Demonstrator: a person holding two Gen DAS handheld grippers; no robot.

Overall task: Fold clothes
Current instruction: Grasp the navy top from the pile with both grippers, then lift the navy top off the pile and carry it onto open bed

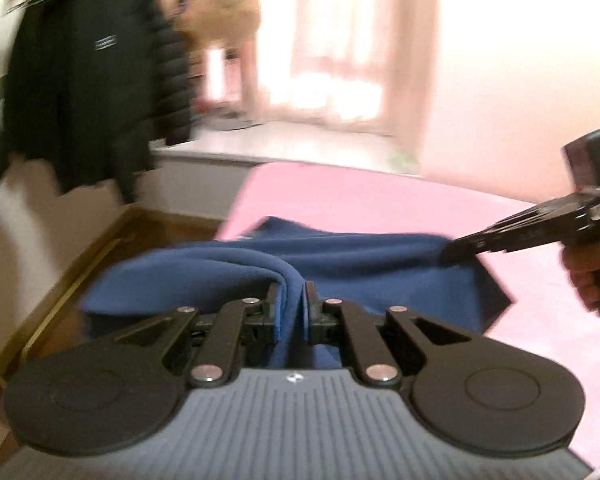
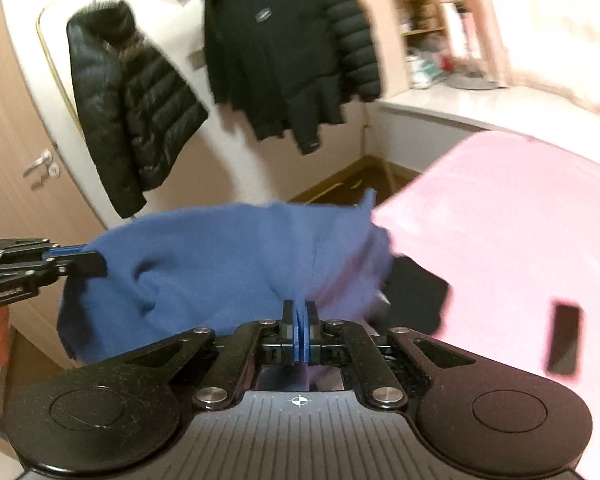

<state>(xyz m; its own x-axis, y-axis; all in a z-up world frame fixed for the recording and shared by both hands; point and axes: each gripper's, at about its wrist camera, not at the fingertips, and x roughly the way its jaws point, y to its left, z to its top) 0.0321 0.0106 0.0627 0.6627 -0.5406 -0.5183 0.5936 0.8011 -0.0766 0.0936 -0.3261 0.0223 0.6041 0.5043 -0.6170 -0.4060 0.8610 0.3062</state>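
A blue fleece garment [image 1: 340,256] hangs stretched between both grippers above a pink bed [image 1: 380,196]. My left gripper [image 1: 294,300] is shut on a fold of the blue cloth close to the camera. In the left wrist view my right gripper [image 1: 454,254] comes in from the right, clamped on the garment's far edge, with a hand on its handle. In the right wrist view the same garment [image 2: 220,264] spreads leftward. My right gripper [image 2: 299,314] pinches it at the centre, and the left gripper [image 2: 88,262] holds its left end. Both views are motion-blurred.
Black puffer jackets [image 2: 284,52] [image 2: 128,108] hang on the wall by a door [image 2: 16,152]. A dark flat object [image 2: 564,336] lies on the pink bed [image 2: 520,220]. Wooden floor [image 1: 112,236] shows left of the bed, and a white ledge [image 1: 300,136] runs behind it.
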